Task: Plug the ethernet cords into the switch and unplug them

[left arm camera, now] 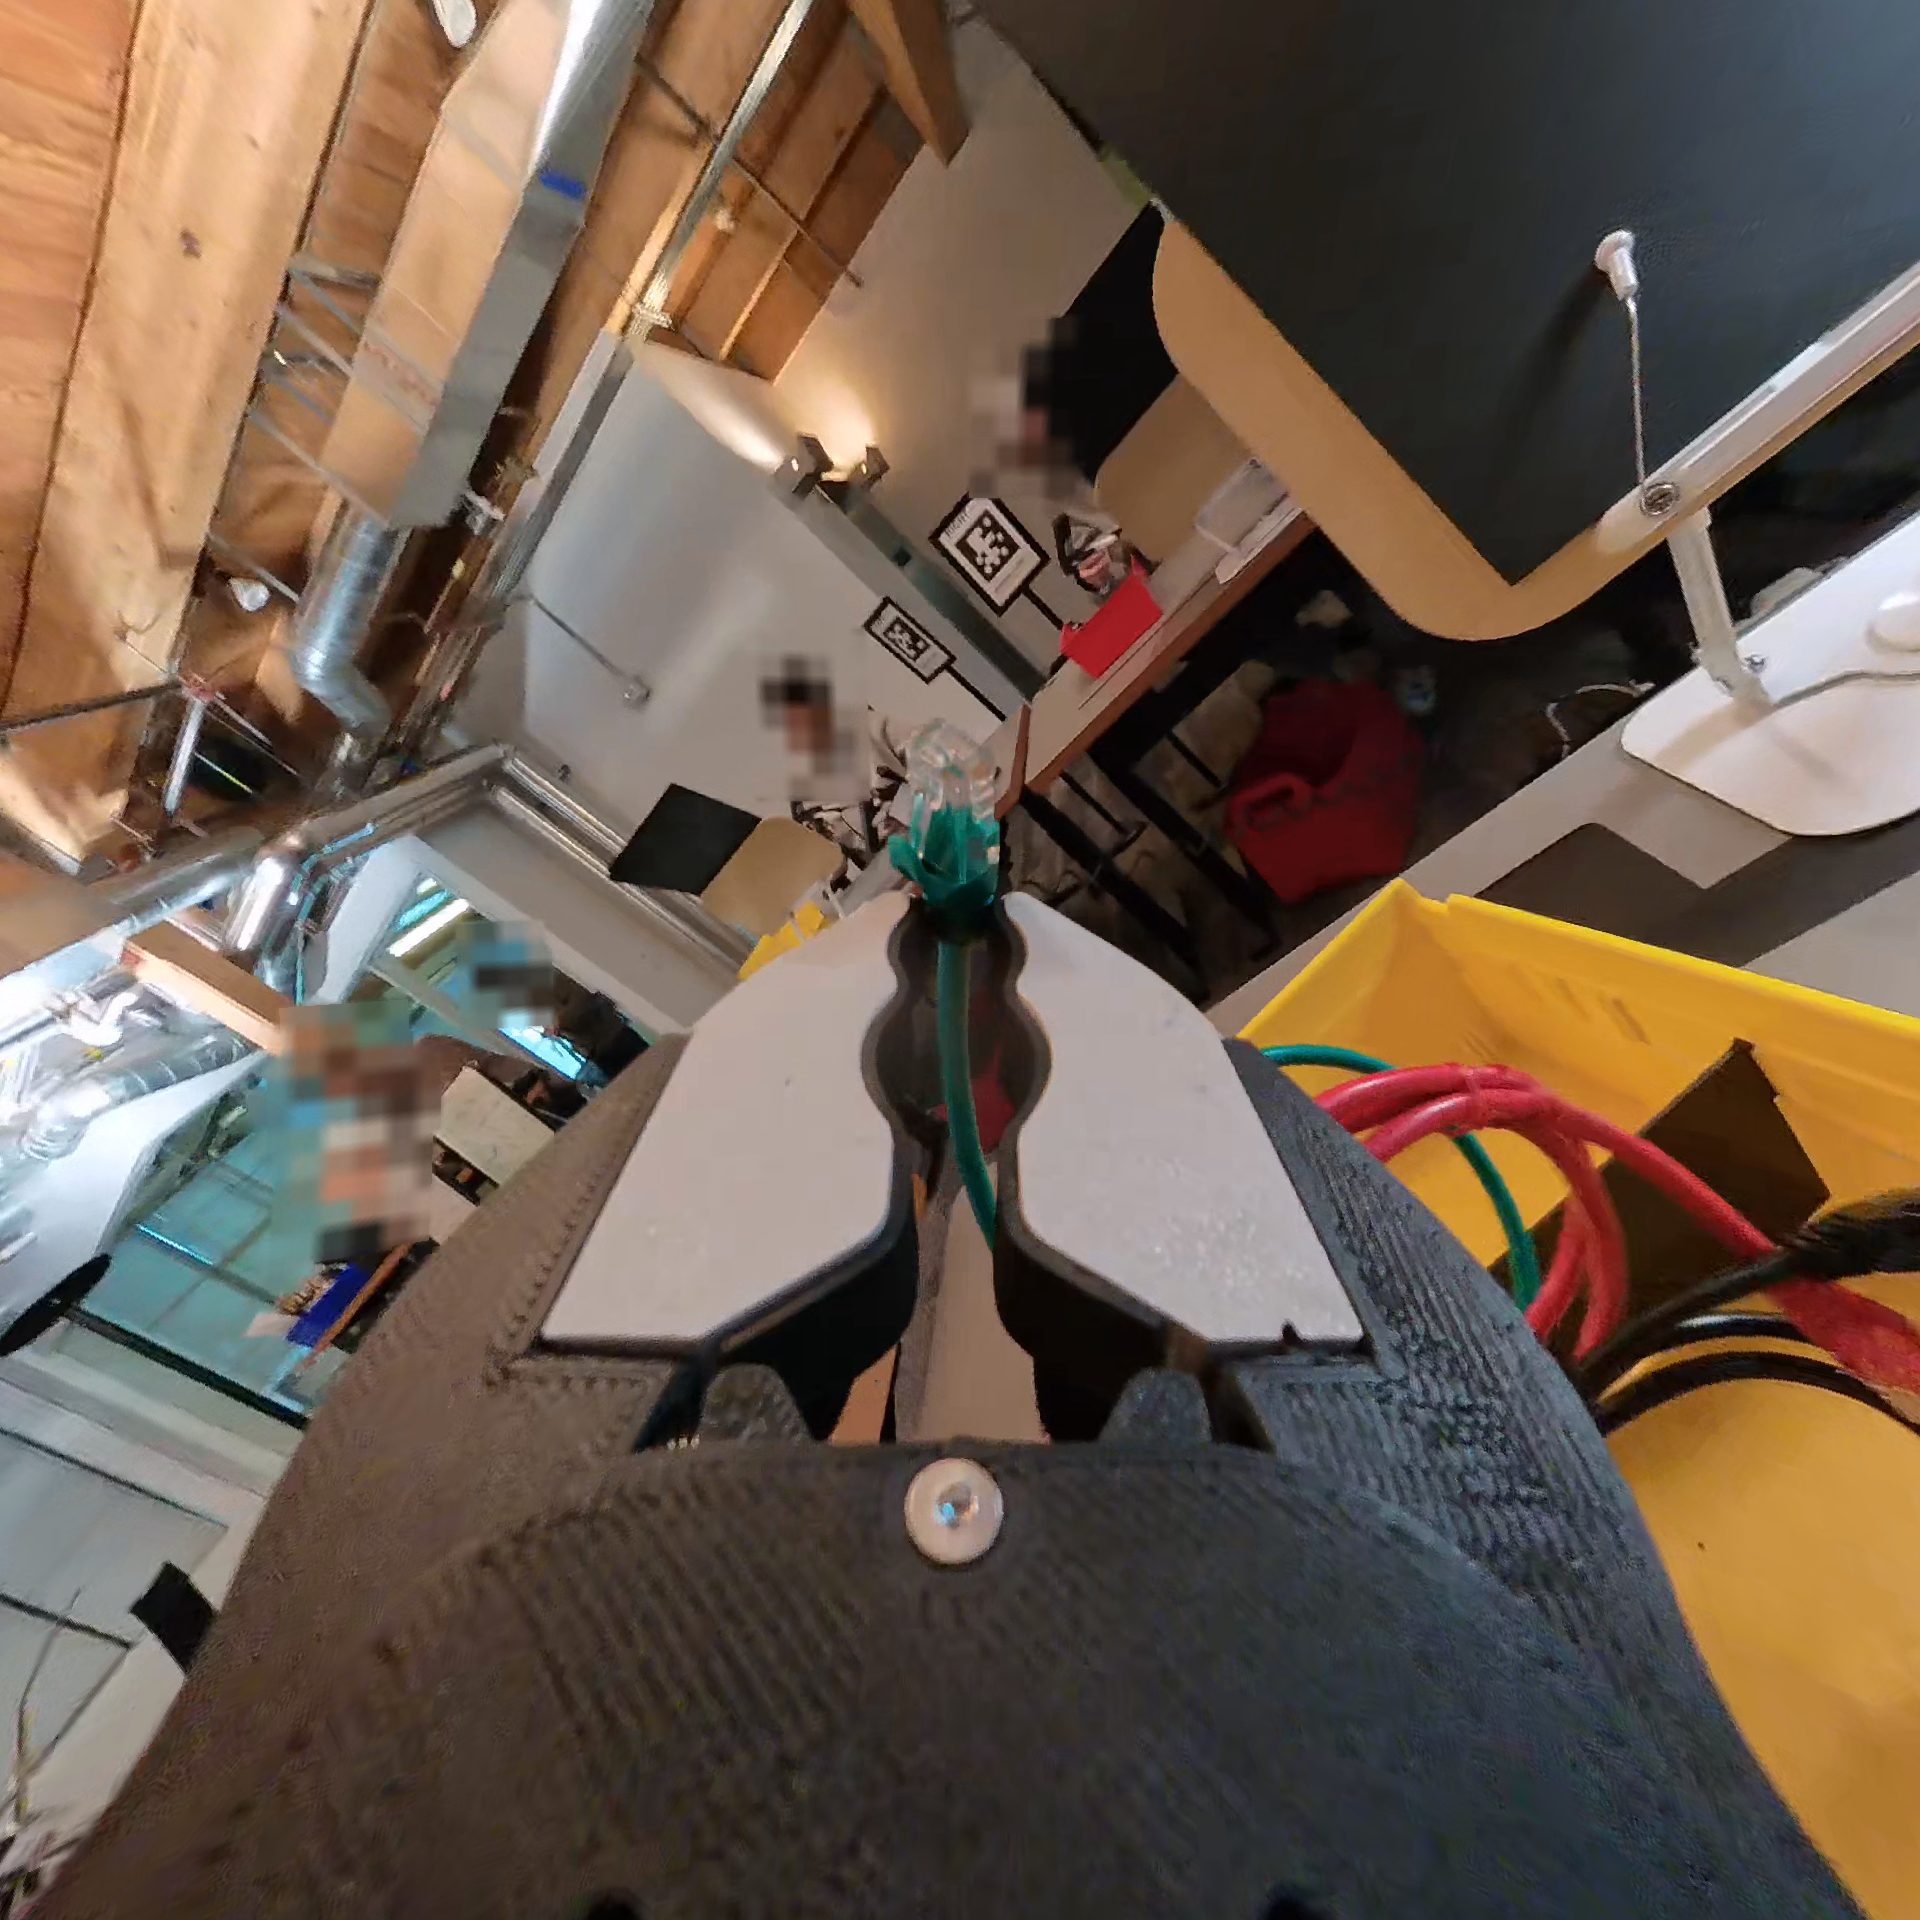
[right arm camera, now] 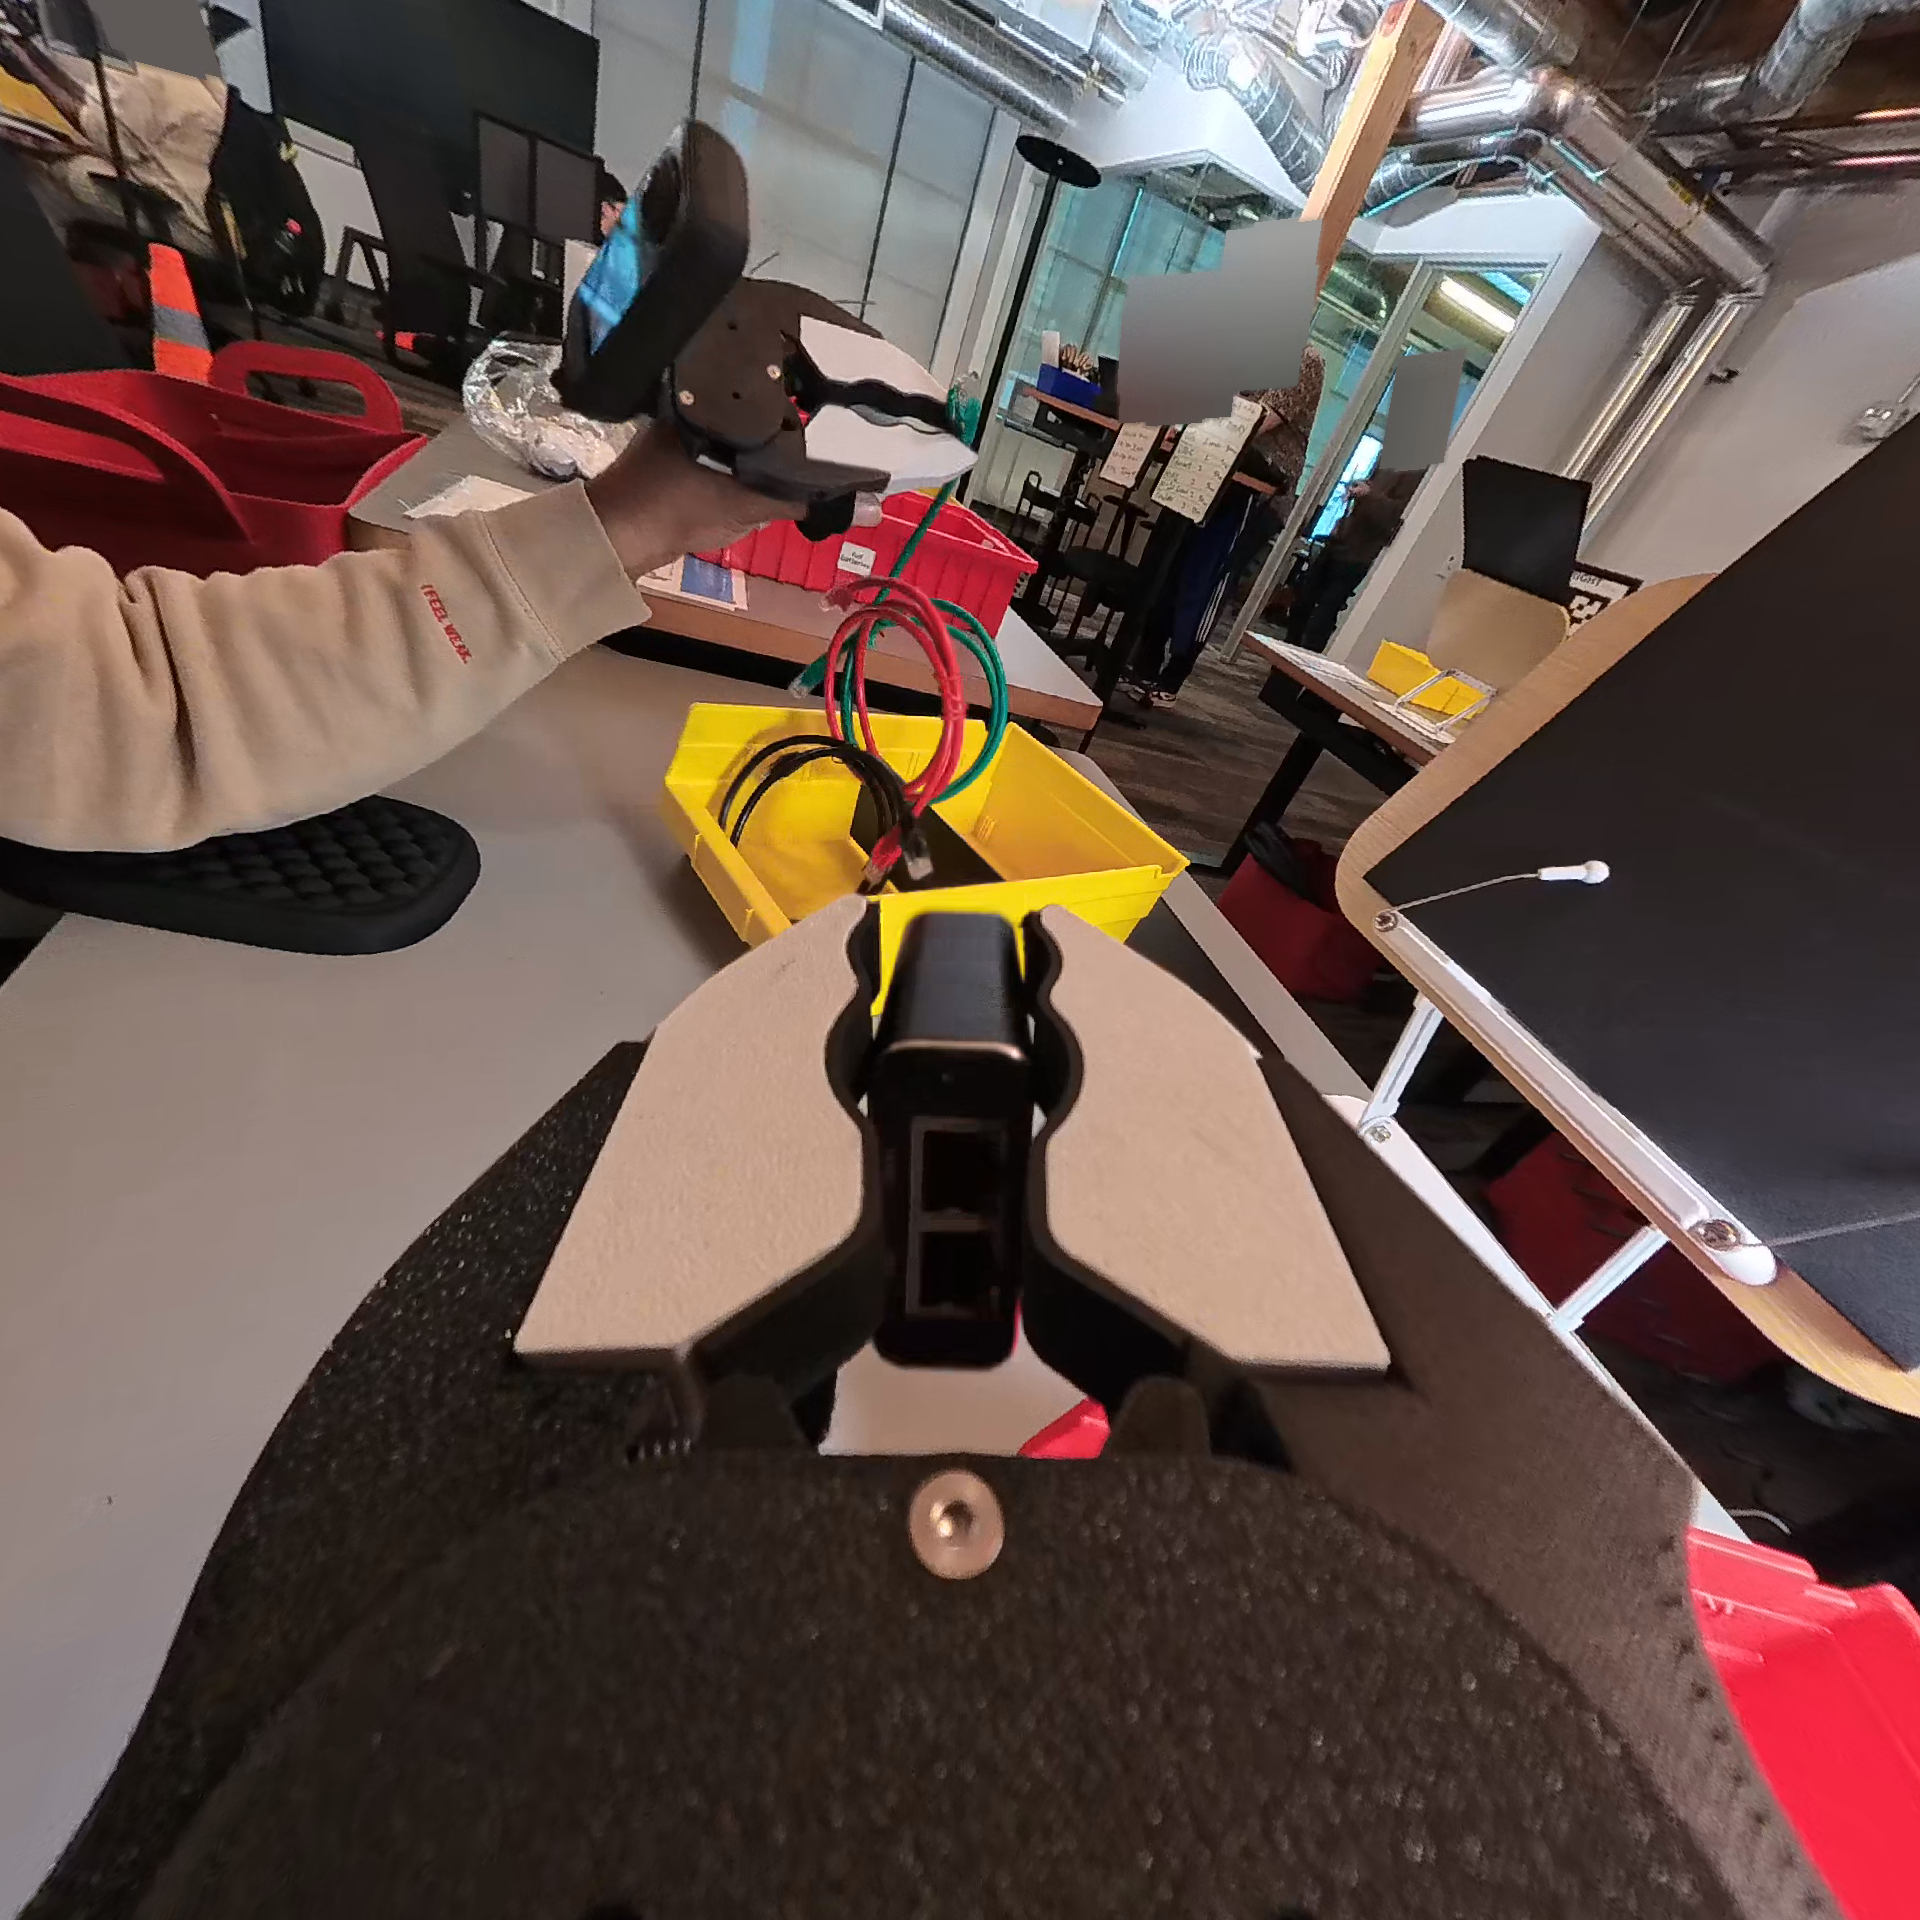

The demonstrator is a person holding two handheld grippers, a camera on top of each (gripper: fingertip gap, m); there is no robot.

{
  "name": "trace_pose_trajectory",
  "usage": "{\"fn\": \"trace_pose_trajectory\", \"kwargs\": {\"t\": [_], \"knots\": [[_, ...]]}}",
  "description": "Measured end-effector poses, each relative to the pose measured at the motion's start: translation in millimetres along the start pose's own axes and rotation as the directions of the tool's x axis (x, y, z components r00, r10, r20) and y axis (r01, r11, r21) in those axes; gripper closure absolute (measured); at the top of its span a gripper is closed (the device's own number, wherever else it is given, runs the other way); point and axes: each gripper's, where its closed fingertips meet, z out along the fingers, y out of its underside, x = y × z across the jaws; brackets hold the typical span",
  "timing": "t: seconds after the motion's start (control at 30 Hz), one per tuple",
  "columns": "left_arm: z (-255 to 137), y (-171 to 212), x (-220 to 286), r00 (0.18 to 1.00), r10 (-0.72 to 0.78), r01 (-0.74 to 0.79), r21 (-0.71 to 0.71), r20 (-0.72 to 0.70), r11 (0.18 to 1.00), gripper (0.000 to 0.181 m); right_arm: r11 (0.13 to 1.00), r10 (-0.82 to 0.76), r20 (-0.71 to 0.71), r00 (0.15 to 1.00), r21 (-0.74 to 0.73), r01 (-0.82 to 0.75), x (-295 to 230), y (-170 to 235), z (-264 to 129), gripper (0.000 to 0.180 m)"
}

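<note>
My left gripper [left arm camera: 954,909] is shut on a green ethernet cord [left arm camera: 961,1049] just behind its clear plug [left arm camera: 948,774], which sticks out past the fingertips, raised in the air. In the right wrist view the left gripper [right arm camera: 951,426] shows high above the bin, the green cord [right arm camera: 987,675] hanging down from it. My right gripper [right arm camera: 951,935] is shut on the small black switch [right arm camera: 951,1132], two empty ports facing the camera. A red cord [right arm camera: 883,665] and a black cord [right arm camera: 800,774] lie looped in the yellow bin [right arm camera: 1070,831].
The yellow bin [left arm camera: 1662,1039] sits on a grey table [right arm camera: 260,1091]. A black mesh pad [right arm camera: 270,873] lies at the left under a person's sleeve [right arm camera: 260,665]. A dark board [right arm camera: 1714,883] on a white stand is at the right. Red bins [right arm camera: 156,457] stand behind. About 35 cm separates my left fingertips from my right.
</note>
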Motion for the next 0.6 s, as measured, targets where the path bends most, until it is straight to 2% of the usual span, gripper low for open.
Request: {"fn": "trace_pose_trajectory", "kwargs": {"t": [0.17,0.33,0.47,0.6], "knots": [[3,-1,14,0.998,0.001,0.0,0.006,-0.066,1.0,0.17,1.0,0.005,-0.001,1.0,-0.001,-0.005,1,1,0,0.154],[7,3,15,0.999,-0.013,0.012,-0.02,-0.051,1.0,0.17,1.0,0.008,-0.002,1.0,0.012,-0.008,2,-1,-2,0.154],[8,11,-1,0.998,-0.066,0.066,-0.023,0.018,0.998,0.17,1.0,0.011,0.003,1.0,0.024,-0.011,1,-3,-4,0.154],[-10,0,-40,0.975,-0.136,0.127,0.065,0.175,0.99,0.17,1.0,0.015,0.015,1.0,0.019,-0.015,0,-2,-4,0.154]]}}
